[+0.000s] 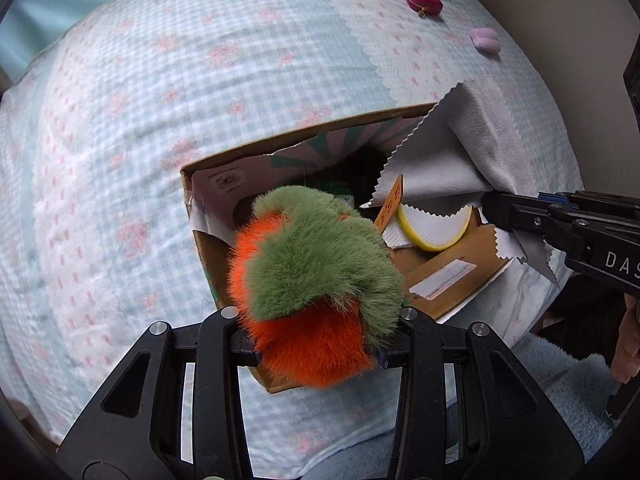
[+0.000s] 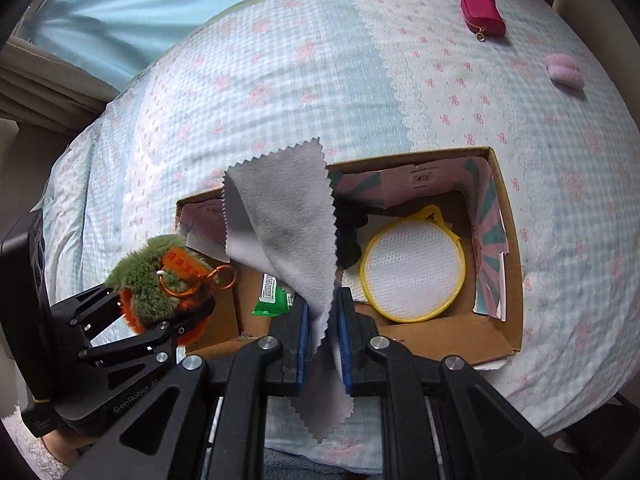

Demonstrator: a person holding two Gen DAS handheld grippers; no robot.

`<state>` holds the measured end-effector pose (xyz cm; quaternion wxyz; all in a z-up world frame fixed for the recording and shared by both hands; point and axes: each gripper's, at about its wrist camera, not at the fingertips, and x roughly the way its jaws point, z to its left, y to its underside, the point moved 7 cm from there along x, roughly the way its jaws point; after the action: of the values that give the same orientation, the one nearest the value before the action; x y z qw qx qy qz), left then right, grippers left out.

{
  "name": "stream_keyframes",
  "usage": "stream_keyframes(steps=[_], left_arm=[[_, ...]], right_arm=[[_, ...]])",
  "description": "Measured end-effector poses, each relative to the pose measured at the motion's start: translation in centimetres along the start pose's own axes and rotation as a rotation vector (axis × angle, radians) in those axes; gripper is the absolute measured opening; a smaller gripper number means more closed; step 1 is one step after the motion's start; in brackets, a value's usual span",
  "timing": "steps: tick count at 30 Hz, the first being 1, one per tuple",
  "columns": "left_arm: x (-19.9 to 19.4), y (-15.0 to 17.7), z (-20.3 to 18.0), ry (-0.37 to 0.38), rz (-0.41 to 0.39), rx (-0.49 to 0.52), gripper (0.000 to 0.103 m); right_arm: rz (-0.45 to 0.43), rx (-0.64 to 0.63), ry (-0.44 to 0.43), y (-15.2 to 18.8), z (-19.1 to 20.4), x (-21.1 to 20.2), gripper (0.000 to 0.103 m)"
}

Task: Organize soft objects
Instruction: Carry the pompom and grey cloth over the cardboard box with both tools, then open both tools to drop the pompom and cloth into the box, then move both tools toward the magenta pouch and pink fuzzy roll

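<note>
The left tongs (image 1: 318, 350) were clenched on a fuzzy orange-and-green plush keychain (image 1: 316, 280) over the near left corner of the cardboard box (image 2: 514, 240) on the bed (image 1: 160, 120). The right tongs (image 2: 322, 346) pinched a gray cloth (image 2: 284, 240), nearly closed, above the box's near edge.

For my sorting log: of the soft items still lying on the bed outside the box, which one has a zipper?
The magenta pouch, with a gold zipper pull hanging from it. The pale pink fuzzy item beside it shows no zipper.

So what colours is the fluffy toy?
The fluffy toy is green on top and bright orange underneath, seen best from the left wrist.
</note>
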<state>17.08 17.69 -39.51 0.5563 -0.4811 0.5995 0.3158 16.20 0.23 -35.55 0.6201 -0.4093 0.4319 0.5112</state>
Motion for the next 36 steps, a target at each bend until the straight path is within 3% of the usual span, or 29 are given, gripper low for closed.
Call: stream_keyframes(steps=[6, 7, 8, 10, 11, 12, 14, 23, 30, 36], left_arm=[[1.1, -0.2, -0.9, -0.002, 0.040, 0.072, 0.035], [1.1, -0.3, -1.0, -0.009, 0.040, 0.082, 0.044], [1.1, -0.3, -1.1, -0.022, 0.043, 0.093, 0.071], [1.3, -0.5, -1.2, -0.051, 0.051, 0.112, 0.102], [1.4, -0.5, -1.3, -0.055, 0.054, 0.115, 0.103], [1.4, -0.5, -1.5, -0.052, 0.053, 0.114, 0.103], [1.1, -0.4, -1.8, -0.028, 0.045, 0.112, 0.103], [0.1, 0.8, -1.7, -0.050, 0.051, 0.067, 0.103], [-1.7, 1.7, -2.1, -0.070, 0.012, 0.045, 0.103], [-7.0, 1.6, -2.5, -0.098, -0.125, -0.010, 0.103]], right_arm=[[0.045, 0.033, -0.021, -0.1, 0.0, 1.0, 0.012], [0.038, 0.042, -0.020, -0.2, -0.1, 1.1, 0.013], [0.032, 0.054, -0.020, -0.3, -0.2, 1.2, 0.013], [0.022, 0.089, -0.022, -0.4, -0.6, 1.3, 0.038], [0.019, 0.103, -0.016, -0.4, -0.8, 1.3, 0.079], [0.010, 0.106, -0.011, -0.4, -0.9, 1.3, 0.103], [0.004, 0.092, 0.001, -0.3, -1.1, 1.2, 0.103], [-0.030, 0.076, -0.028, 0.5, -0.9, 0.3, 0.103], [-0.064, -0.036, -0.006, 1.5, 0.6, -2.3, 0.103], [-0.215, -0.149, 0.095, 1.7, 0.9, -9.1, 0.103]])
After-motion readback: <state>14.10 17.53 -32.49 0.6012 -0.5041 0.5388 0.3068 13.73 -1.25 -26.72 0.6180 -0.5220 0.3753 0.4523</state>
